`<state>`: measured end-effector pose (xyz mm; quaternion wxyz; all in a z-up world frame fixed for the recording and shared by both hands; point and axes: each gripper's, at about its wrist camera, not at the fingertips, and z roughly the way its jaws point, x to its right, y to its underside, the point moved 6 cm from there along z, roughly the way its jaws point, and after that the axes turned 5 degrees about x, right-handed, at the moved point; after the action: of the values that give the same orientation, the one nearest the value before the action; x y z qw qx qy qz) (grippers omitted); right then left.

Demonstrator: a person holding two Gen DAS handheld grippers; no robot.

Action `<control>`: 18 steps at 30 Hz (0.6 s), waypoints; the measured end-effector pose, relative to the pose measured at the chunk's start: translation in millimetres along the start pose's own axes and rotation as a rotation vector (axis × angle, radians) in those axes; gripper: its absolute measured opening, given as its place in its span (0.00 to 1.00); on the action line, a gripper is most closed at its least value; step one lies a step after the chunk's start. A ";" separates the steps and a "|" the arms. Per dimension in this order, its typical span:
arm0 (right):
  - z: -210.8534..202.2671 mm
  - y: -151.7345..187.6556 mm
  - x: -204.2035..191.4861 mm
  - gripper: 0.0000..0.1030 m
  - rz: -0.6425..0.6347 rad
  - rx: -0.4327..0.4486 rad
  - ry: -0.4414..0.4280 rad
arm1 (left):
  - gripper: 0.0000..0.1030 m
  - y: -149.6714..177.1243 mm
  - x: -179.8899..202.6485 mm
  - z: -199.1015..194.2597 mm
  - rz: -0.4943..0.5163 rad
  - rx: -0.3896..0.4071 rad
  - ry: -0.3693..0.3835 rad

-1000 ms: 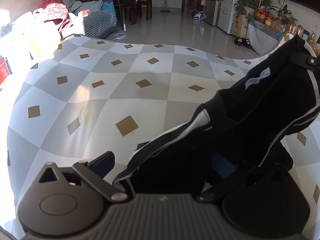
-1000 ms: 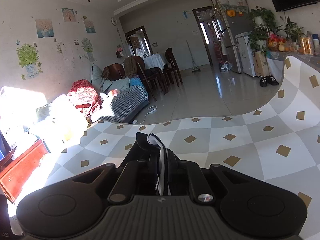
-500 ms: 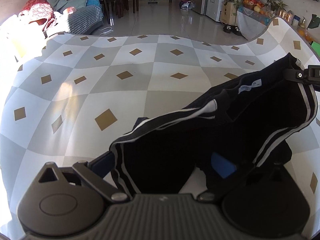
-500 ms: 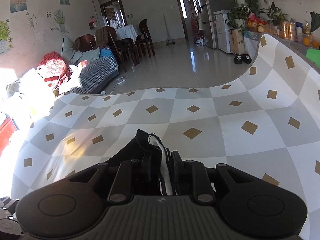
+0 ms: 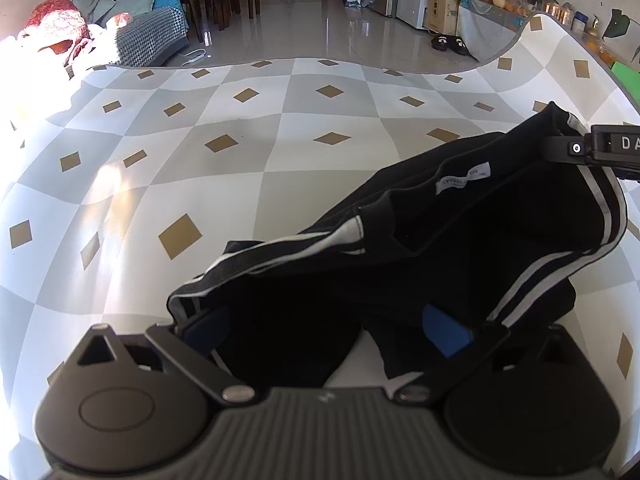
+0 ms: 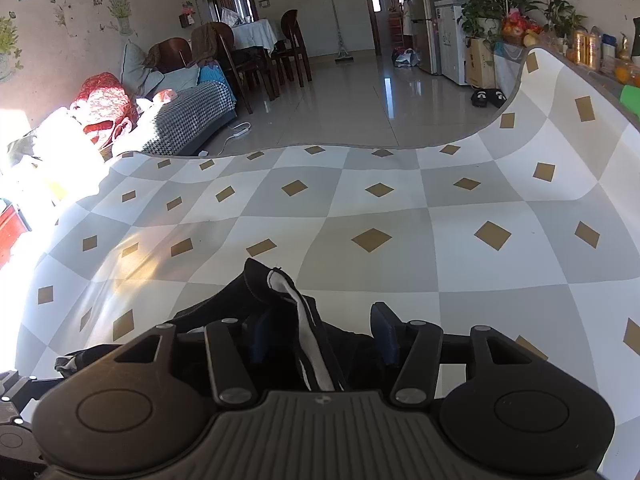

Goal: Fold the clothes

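Note:
A black garment (image 5: 460, 248) with white side stripes and a white label lies crumpled on the checked table cover (image 5: 280, 140). My left gripper (image 5: 328, 332) is open, its blue pads wide apart with a fold of the cloth lying between them. My right gripper (image 6: 320, 332) is open too, and the striped edge of the garment (image 6: 276, 292) still stands up between its parted fingers. In the left wrist view one of the right gripper's fingers (image 5: 564, 147) touches the garment's raised far corner.
The table cover (image 6: 400, 208) stretches bare ahead and to the left. Beyond its far edge are a sofa with a checked blanket (image 6: 188, 116), dining chairs (image 6: 288, 52) and slippers (image 6: 486, 98) on the tiled floor. A green object (image 6: 632, 98) sits at the right edge.
The garment has come down from hanging to resting on the table. My right gripper's fingers, shut on the striped edge before, have spread apart. Both grippers tilted lower toward the table.

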<state>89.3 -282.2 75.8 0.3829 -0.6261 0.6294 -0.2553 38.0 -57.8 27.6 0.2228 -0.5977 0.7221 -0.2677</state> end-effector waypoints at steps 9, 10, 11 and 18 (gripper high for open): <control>8.3 16.3 6.1 0.51 -0.004 -0.068 0.004 | 1.00 0.9 9.0 7.2 0.012 -0.014 0.002; 9.8 18.8 6.6 0.52 -0.010 -0.077 0.010 | 1.00 1.2 9.8 8.1 0.015 -0.016 0.003; 10.8 21.2 7.3 0.52 -0.011 -0.085 0.012 | 1.00 1.9 10.8 8.9 0.017 -0.018 0.003; 16.7 37.1 11.3 0.52 -0.023 -0.126 0.022 | 1.00 3.4 17.4 13.2 0.029 -0.026 0.007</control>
<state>81.5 -287.5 34.6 0.3329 -0.6534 0.6410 -0.2267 40.8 -76.1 15.4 0.2162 -0.5890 0.7350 -0.2572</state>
